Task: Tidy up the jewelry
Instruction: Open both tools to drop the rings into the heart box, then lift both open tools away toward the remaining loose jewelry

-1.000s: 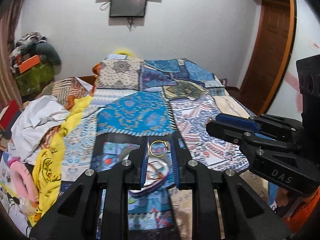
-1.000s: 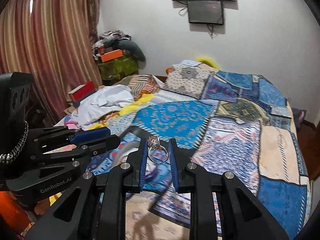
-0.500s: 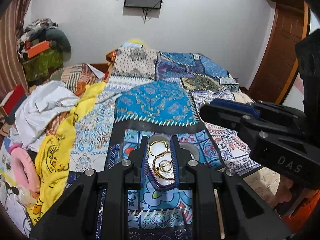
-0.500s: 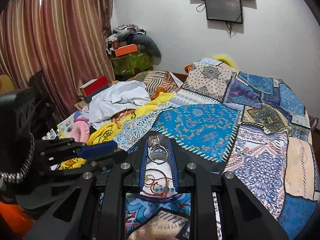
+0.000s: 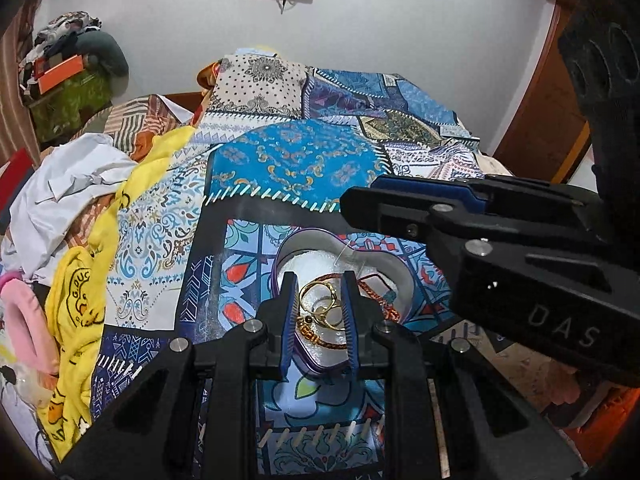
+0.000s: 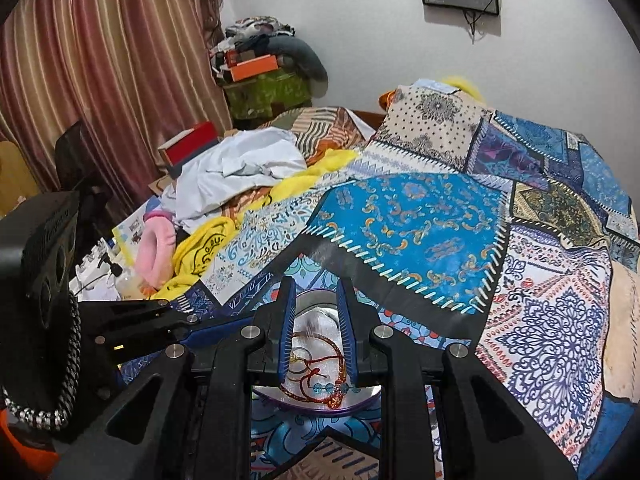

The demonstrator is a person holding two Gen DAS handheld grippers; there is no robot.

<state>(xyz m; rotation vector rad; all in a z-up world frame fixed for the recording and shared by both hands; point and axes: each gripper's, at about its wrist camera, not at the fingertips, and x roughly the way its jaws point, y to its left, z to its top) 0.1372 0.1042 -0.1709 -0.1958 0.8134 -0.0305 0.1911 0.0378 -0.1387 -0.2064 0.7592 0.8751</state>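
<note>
Gold ring [image 5: 311,295] pinched in my left gripper [image 5: 319,280], now lowered right over the heart-shaped tin [image 5: 308,237]. Right gripper [image 6: 312,286] has dropped over the tin too, jaws narrow. Its silver ring is blurred, so I can't tell if it's held. Drop-off looks next. Readable: "DAS" on the right gripper, "G.DUC" on the yellow cloth [image 5: 76,300] left of the tin.

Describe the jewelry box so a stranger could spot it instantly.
Start at the patchwork bedspread covering the bed. On its near end, beside the black strip with pale stitches, sits the heart-shaped tin, purple-rimmed and white-lined. It alone holds gold rings and a red cord bracelet.
</note>
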